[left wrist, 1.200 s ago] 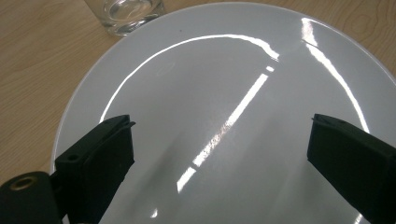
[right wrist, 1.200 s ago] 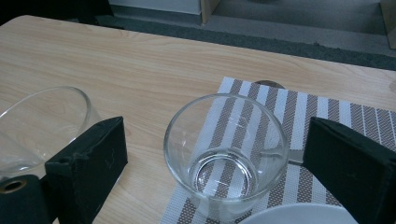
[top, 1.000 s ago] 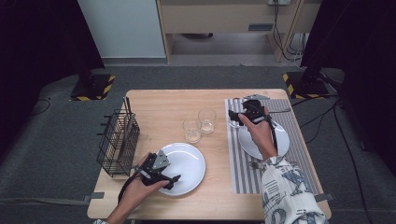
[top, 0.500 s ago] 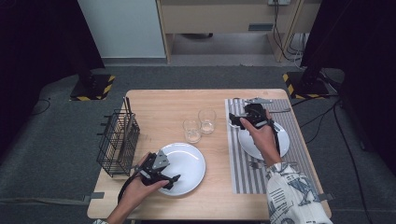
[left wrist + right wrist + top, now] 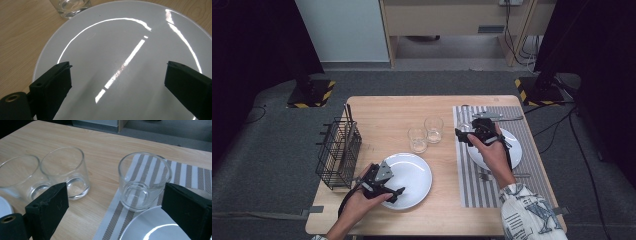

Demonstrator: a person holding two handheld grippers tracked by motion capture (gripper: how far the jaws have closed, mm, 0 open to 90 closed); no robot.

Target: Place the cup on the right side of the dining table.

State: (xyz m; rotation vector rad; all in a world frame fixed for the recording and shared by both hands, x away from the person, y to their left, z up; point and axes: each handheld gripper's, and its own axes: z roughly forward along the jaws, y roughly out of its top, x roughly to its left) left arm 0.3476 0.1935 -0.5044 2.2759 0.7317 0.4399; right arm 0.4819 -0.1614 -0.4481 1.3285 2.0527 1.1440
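Note:
My left gripper [image 5: 398, 194] hovers open over the near-left edge of a bare white plate [image 5: 412, 172]. In the left gripper view, the jaws stand wide apart above the glossy plate [image 5: 120, 37], nothing between them. My right gripper [image 5: 460, 134] is open at the left edge of a striped placemat [image 5: 492, 192], pointing at an upright clear glass [image 5: 464, 126] on the mat's corner. In the right gripper view, that glass [image 5: 143, 182] stands just ahead between the spread jaws, untouched. A second white plate [image 5: 512, 145] lies on the mat, partly under the person's hand.
Two more empty glasses [image 5: 417, 140] [image 5: 433, 129] stand mid-table, seen in the right gripper view as glasses [image 5: 66, 172] [image 5: 20, 177] left of the mat. A black wire basket [image 5: 339, 152] sits at the left edge. Cutlery [image 5: 492, 116] lies on the mat's far end.
My right gripper has drifted slightly toward the person and down along the mat's left edge. The left gripper and the plate have not moved.

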